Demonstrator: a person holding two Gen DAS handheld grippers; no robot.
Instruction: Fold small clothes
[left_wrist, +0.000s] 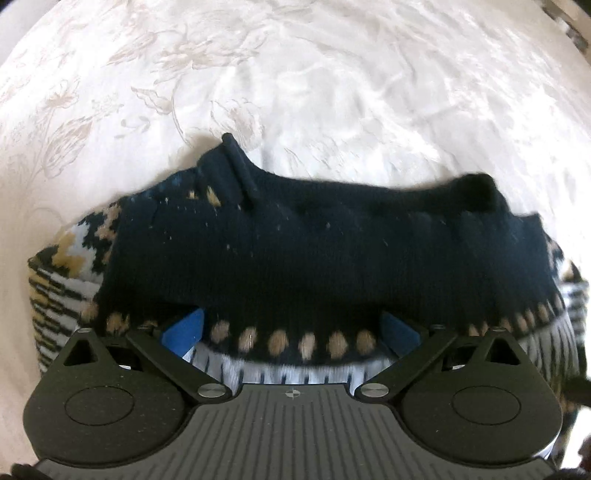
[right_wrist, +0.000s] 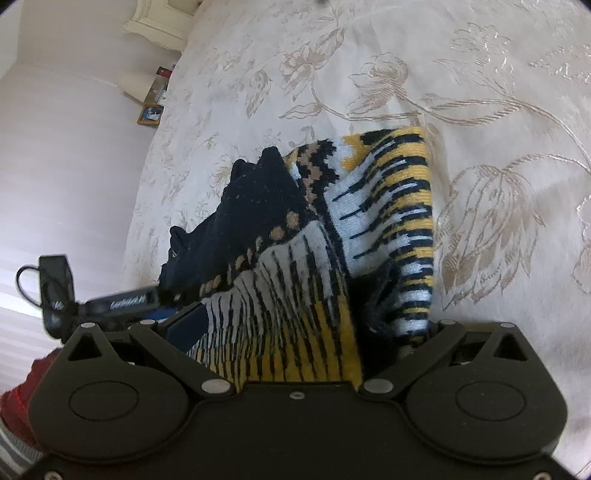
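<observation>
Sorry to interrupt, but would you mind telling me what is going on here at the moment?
A person is folding a small knitted sweater on a bed covered with a white floral bedspread. The left gripper has the sweater's navy part lying across its fingers, and the right gripper has the yellow, white and black striped part bunched between its fingers. Both sets of fingers stand wide apart, so neither looks clamped. The sweater lies partly folded over itself.

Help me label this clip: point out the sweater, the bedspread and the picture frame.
sweater (left_wrist: 314, 240), left wrist view, navy knit middle.
bedspread (left_wrist: 332, 92), left wrist view, bare floral fabric.
picture frame (right_wrist: 150, 114), right wrist view, its face.
</observation>
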